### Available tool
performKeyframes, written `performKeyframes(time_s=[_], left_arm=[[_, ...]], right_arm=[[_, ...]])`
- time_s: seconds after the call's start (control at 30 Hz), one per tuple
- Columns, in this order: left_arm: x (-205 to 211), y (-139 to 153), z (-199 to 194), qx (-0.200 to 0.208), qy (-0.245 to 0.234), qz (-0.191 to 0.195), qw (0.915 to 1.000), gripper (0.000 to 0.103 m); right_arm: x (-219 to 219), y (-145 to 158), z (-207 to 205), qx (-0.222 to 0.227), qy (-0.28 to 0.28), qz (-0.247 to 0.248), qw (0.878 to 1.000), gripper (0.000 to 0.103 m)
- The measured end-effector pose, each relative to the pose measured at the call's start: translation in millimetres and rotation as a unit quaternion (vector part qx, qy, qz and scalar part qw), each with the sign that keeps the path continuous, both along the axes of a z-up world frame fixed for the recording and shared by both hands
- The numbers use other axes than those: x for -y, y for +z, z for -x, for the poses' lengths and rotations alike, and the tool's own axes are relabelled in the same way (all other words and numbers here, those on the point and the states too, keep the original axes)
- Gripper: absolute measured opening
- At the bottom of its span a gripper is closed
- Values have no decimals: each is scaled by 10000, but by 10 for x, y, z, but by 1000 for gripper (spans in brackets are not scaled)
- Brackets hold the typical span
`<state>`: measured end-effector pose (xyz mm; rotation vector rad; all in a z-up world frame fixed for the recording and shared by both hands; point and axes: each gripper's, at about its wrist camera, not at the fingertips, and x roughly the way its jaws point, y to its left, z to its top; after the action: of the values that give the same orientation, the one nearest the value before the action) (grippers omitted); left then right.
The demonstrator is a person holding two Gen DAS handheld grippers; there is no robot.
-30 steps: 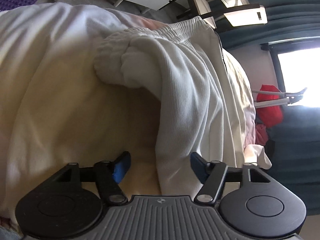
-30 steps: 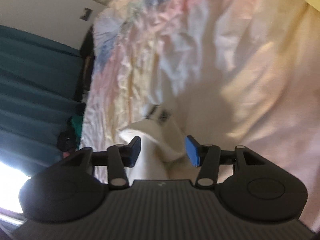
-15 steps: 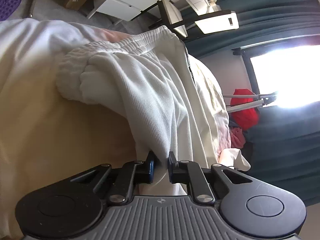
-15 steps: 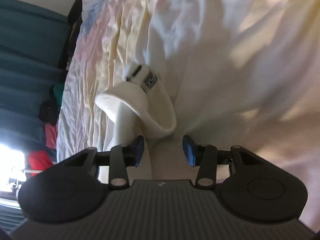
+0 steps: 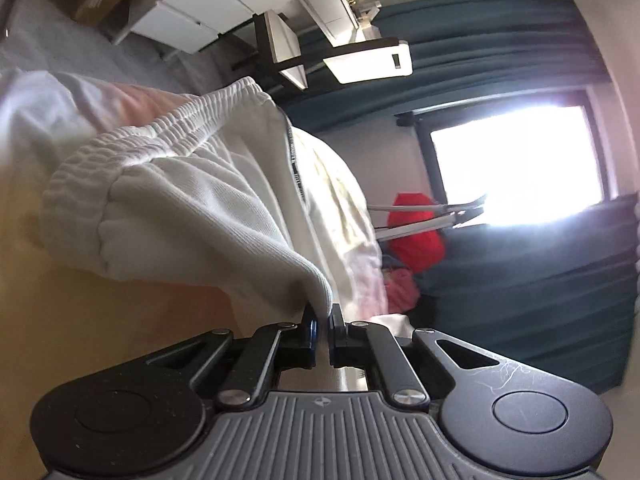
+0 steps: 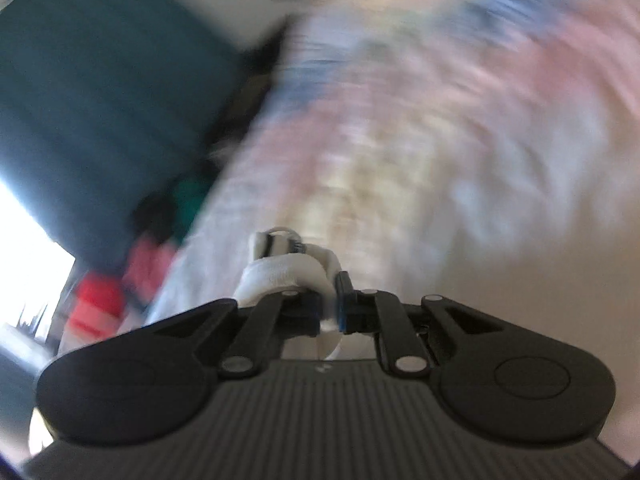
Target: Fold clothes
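Observation:
White ribbed trousers (image 5: 208,208) with an elastic waistband lie on the pale bedsheet (image 5: 100,320). My left gripper (image 5: 323,320) is shut on a fold of the trousers' fabric, which rises from the jaws. My right gripper (image 6: 329,308) is shut on a cuffed end of the white trousers (image 6: 288,268), lifted above the pastel bedsheet (image 6: 440,140). The right wrist view is heavily motion-blurred.
White drawers (image 5: 208,12) and a dark chair (image 5: 280,48) stand beyond the bed. Teal curtains (image 5: 520,280) and a bright window (image 5: 516,164) are at the right, with a red garment (image 5: 416,232) on a drying rack. Teal curtains (image 6: 100,100) also show in the right view.
Both grippers closed on the trousers: the left first, then the right on the cuffed end. The right gripper has lifted it and is moving fast.

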<state>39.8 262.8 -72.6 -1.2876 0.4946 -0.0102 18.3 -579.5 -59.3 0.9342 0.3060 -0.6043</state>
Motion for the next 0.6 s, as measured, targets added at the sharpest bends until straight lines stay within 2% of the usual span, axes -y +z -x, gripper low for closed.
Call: performKeyframes(time_s=[0.03, 0.07, 0.17, 0.23, 0.4, 0.47, 0.5, 0.53, 0.6], left_arm=[[-20, -9, -24, -15, -9, 51, 10000, 6], [-40, -18, -49, -30, -17, 101, 9999, 7], [-34, -26, -104, -438, -140, -57, 9989, 6], [-9, -40, -90, -582, -212, -70, 9981, 8], [29, 19, -74, -643, -269, -536, 9961, 8], [26, 11, -71, -499, -228, -427, 9976, 6], [0, -3, -75, -379, -179, -261, 9988, 6], [-31, -18, -83, -255, -124, -76, 9996, 5], [-109, -42, -62, -141, 26, 117, 9998, 5]], right_arm=[[-3, 111, -14, 14, 367, 178, 9992, 11], [-4, 163, -10, -164, 492, 171, 9985, 11], [68, 94, 167, -789, 403, -590, 9943, 11], [78, 14, 316, -1145, 345, -824, 9894, 11], [-3, -203, 496, -2111, 541, -1046, 9703, 11], [-33, -35, 428, -1771, 831, -798, 9774, 11], [-49, 129, 421, -1370, 998, -518, 9842, 11], [-64, 294, 407, -1198, 1094, -200, 9865, 10], [-59, 547, 370, -1141, 1197, 238, 9859, 10]])
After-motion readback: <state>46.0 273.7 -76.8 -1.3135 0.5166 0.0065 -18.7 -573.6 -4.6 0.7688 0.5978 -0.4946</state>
